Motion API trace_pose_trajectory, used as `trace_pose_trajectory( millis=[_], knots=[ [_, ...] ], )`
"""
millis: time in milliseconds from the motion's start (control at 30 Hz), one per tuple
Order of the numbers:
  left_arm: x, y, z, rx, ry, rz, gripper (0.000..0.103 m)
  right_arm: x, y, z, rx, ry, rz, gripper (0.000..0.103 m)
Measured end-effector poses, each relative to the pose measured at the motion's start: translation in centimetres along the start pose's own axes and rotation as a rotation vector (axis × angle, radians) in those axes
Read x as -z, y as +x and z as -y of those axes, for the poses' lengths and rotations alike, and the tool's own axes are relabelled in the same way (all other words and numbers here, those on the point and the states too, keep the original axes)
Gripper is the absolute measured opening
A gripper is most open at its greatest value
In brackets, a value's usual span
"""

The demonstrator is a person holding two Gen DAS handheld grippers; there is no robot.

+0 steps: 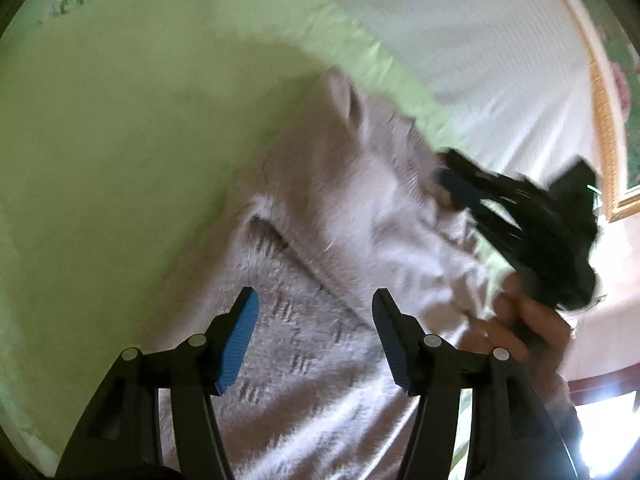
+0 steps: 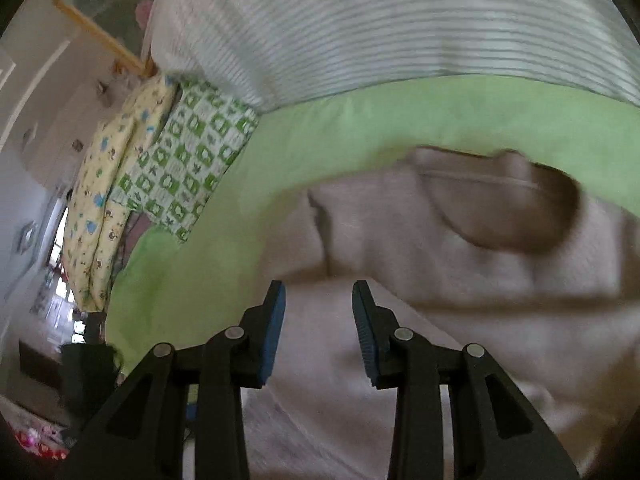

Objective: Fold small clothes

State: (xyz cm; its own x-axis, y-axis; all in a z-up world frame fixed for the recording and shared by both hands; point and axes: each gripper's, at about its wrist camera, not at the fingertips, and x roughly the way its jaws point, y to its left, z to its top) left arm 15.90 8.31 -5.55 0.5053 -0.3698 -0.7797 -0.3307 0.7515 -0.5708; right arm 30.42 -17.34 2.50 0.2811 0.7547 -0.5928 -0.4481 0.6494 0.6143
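Green sheet: a pale lime bed sheet (image 2: 400, 120) covers the bed, smooth and bare around the garment.
Garment: a beige-grey sweater (image 1: 320, 208) lies spread on the sheet, neck opening (image 2: 520, 216) away from the person, a faint woven pattern near the hem.
Beyond the sheet: a white, finely striped cover (image 2: 380, 32) runs along the far side of the bed.
Left tool: the left tool (image 1: 316, 344) hangs over the sweater's lower part, blue pads well apart, nothing between them, released.
Right tool: the right tool (image 2: 319, 332) is parted too, over the sweater's body, gripping no cloth.
Only in the left view: the right tool from outside, a blurred black shape (image 1: 532, 220) at the sweater's edge, with the hand (image 1: 524, 320) that carries it.
Only in the right view: a green-checked pillow (image 2: 188, 168) and a yellow printed one (image 2: 108, 184) at the head of the bed, and a pale wall (image 2: 48, 92).
Both views: a gold-framed picture (image 2: 100, 36) behind the bed.
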Motion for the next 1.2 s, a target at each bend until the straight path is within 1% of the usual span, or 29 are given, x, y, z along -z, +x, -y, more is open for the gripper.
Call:
trace_pose_trajectory(
  millis=[67,100,133,200,267,300,400,433,500,567,600,633,667,700,733,767,800,833,933,967,1067,1133,1200],
  knots=[
    [-0.3,-1.7,0.3,0.020,0.008,0.034,0.061,-1.4,1.9,-0.4,-0.020,-0.014,-0.022,0.036],
    [-0.4,-2.2,0.5,0.028,0.016,0.045,0.064,-2.0,2.7,-0.5,-0.025,-0.021,-0.030,0.036],
    [-0.7,-2.2,0.7,0.036,0.022,0.040,0.071,-2.4,3.4,-0.6,-0.032,-0.029,-0.041,0.036],
    [-0.9,-0.9,0.8,0.048,0.027,0.003,0.071,-3.2,4.9,-0.6,-0.036,-0.042,-0.067,0.036],
    [-0.8,1.7,0.6,0.058,0.010,-0.059,0.071,-3.8,6.6,-0.1,-0.047,-0.042,-0.105,0.036],
    [-0.8,2.8,0.4,0.058,-0.003,-0.083,0.071,-4.0,7.3,0.1,-0.044,-0.037,-0.125,0.036],
    [-1.3,5.8,-0.9,0.040,-0.073,-0.122,0.071,-4.5,9.4,0.3,-0.042,-0.044,-0.170,0.036],
    [-1.6,6.5,-1.4,0.032,-0.098,-0.120,0.071,-4.7,10.0,0.2,-0.050,-0.051,-0.184,0.036],
    [-2.5,7.2,-2.3,0.013,-0.137,-0.086,0.071,-4.8,11.3,0.1,-0.066,-0.065,-0.226,0.036],
    [-3.4,7.3,-3.2,0.032,-0.180,-0.054,0.070,-5.0,12.5,0.2,-0.060,-0.068,-0.245,0.036],
    [-3.7,7.2,-3.5,0.041,-0.191,-0.034,0.069,-5.1,12.8,0.4,-0.063,-0.061,-0.250,0.036],
    [-4.0,7.1,-3.7,0.038,-0.196,-0.017,0.064,-5.2,13.3,0.8,-0.080,-0.042,-0.254,0.036],
    [-4.3,6.9,-3.9,0.036,-0.197,-0.002,0.055,-5.3,13.5,1.0,-0.098,-0.029,-0.256,0.036],
    [-4.5,6.7,-4.0,0.031,-0.193,0.014,0.047,-5.5,13.7,1.3,-0.114,-0.019,-0.255,0.031],
    [-4.6,6.6,-4.1,0.014,-0.183,0.030,0.029,-5.6,13.7,1.2,-0.118,-0.022,-0.248,0.005],
    [-4.7,6.6,-4.3,0.000,-0.175,0.039,0.016,-5.9,13.8,1.1,-0.123,-0.026,-0.241,0.004],
    [-4.7,6.3,-4.6,0.007,-0.173,0.051,0.015,-6.3,13.8,0.9,-0.120,-0.035,-0.228,0.004],
    [-4.7,6.0,-4.8,0.014,-0.172,0.064,0.011,-6.8,13.6,0.4,-0.119,-0.055,-0.205,0.004],
    [-4.4,4.6,-4.9,0.013,-0.126,0.131,0.010,-8.8,13.3,-1.2,-0.125,-0.107,-0.145,0.003],
    [-4.3,4.2,-4.8,-0.002,-0.103,0.152,0.009,-9.4,13.6,-1.9,-0.121,-0.129,-0.130,0.003],
    [-4.2,4.6,-5.2,-0.041,-0.076,0.151,0.009,-9.6,15.4,-3.4,-0.084,-0.194,-0.151,0.003],
    [-3.9,4.8,-5.4,-0.057,-0.061,0.151,0.009,-9.0,16.7,-3.8,-0.038,-0.227,-0.172,0.003],
    [-3.7,5.7,-4.9,-0.082,-0.042,0.148,0.010,-8.4,17.6,-3.4,0.029,-0.238,-0.174,0.003]
  ],
)
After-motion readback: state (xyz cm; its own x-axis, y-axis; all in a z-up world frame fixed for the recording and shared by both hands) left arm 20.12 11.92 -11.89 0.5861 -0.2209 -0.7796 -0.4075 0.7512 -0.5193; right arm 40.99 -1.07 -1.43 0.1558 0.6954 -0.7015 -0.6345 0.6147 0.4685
